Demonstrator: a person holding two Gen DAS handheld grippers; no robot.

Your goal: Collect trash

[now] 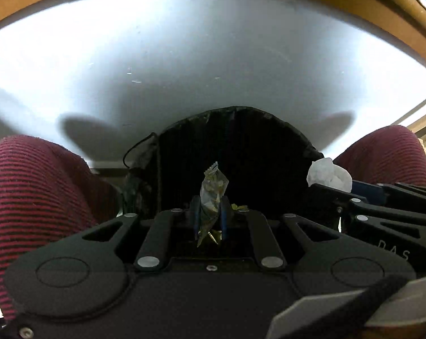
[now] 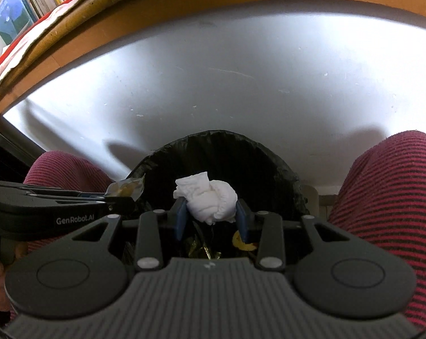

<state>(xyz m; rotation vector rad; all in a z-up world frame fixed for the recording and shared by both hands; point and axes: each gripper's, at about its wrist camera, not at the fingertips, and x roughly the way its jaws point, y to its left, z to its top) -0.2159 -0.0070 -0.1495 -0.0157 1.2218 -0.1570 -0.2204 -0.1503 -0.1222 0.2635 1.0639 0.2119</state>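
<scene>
A black-lined trash bin (image 1: 241,147) (image 2: 221,152) stands below both grippers, between a person's knees. My left gripper (image 1: 210,214) is shut on a clear crinkled snack wrapper (image 1: 213,189), held over the bin's mouth; the same wrapper (image 2: 126,188) shows at the left of the right wrist view. My right gripper (image 2: 211,217) is shut on a crumpled white tissue (image 2: 210,200) above the bin opening; that tissue (image 1: 328,173) also appears at the right of the left wrist view. Gold and yellow wrappers (image 2: 204,250) lie inside the bin.
A white table (image 1: 198,56) (image 2: 227,70) with a wooden edge (image 2: 156,8) spreads beyond the bin. Knees in red-and-black striped fabric (image 1: 29,197) (image 2: 388,197) flank the bin on both sides. Books (image 2: 29,0) stand at the far left.
</scene>
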